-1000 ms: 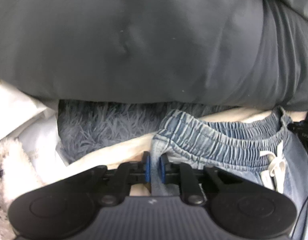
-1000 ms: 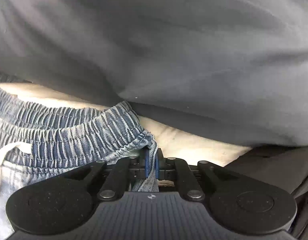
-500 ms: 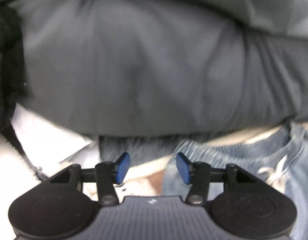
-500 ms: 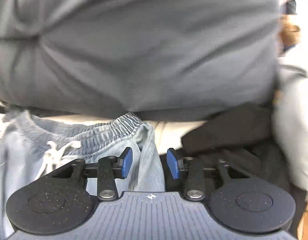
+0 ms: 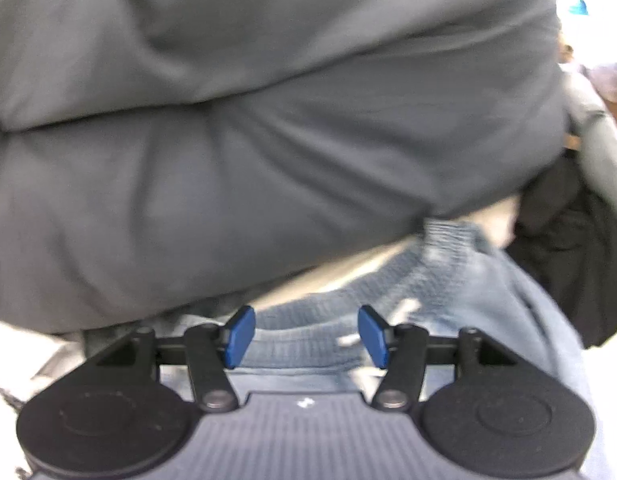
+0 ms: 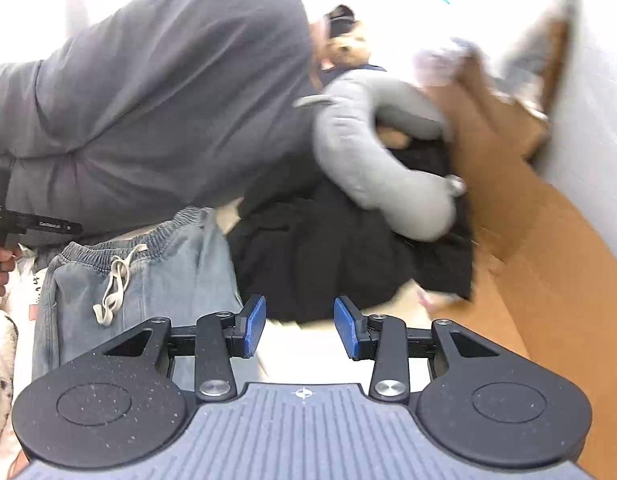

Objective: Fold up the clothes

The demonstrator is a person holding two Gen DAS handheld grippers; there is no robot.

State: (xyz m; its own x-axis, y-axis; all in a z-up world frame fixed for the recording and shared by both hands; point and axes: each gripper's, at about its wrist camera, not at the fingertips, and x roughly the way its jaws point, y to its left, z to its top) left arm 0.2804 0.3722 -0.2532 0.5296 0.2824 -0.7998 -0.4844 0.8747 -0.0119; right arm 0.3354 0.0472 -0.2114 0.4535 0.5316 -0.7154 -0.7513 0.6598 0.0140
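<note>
Both grippers spread wide, nothing pinched. Denim drawstring pants (image 6: 156,280) lie flat, waistband (image 5: 308,336) far end, legs running back twd the viewer. Left gripper (image 5: 306,338) sits right over the waistband; right gripper (image 6: 299,326) hangs off the pants' rt edge, above black garment (image 6: 328,256). Left's nearer.

Both wrist views low, close (left perhaps closer), sharing the jeans (image 5: 488,288).

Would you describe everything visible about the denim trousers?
The denim trousers look like faded light-blue soft denim, with a gathered elastic waistband and an off-white drawstring tied and hanging down the front. They lie spread out, waistband towards the person's grey top, beside a black garment. Neither open gripper holds them.
</note>
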